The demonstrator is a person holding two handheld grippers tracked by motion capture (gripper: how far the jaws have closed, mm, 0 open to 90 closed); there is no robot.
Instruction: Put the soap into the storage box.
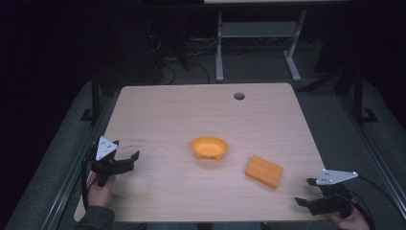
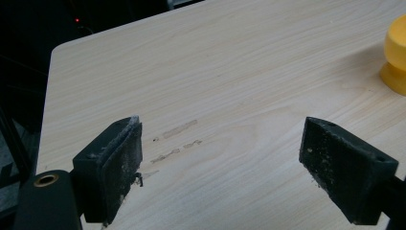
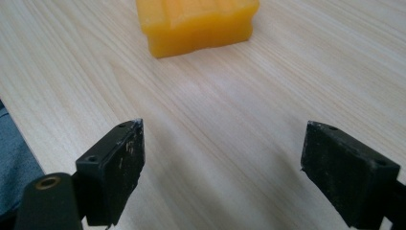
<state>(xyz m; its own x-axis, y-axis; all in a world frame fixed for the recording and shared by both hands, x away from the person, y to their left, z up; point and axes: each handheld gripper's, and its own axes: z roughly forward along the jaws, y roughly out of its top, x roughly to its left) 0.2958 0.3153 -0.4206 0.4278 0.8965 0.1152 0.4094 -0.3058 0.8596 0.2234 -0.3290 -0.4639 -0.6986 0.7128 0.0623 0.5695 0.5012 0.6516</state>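
Observation:
An orange bowl (image 1: 209, 147) stands near the middle of the light wooden table (image 1: 201, 110); its edge (image 2: 396, 55) shows at the far right of the left gripper view. An orange block (image 1: 264, 171) lies to the bowl's right, closer to the front edge, and it (image 3: 196, 24) sits straight ahead of the right jaws. My left gripper (image 1: 125, 157) (image 2: 220, 167) rests at the table's left side, open, nothing between its jaws. At the front right corner my right gripper (image 1: 305, 190) (image 3: 222, 170) is open and empty too.
A round cable hole (image 1: 239, 96) pierces the table near its far edge. Faint scuff marks (image 2: 177, 141) mark the wood ahead of the left jaws. Behind the table stands a grey desk frame (image 1: 258, 43) with cables on the dark floor.

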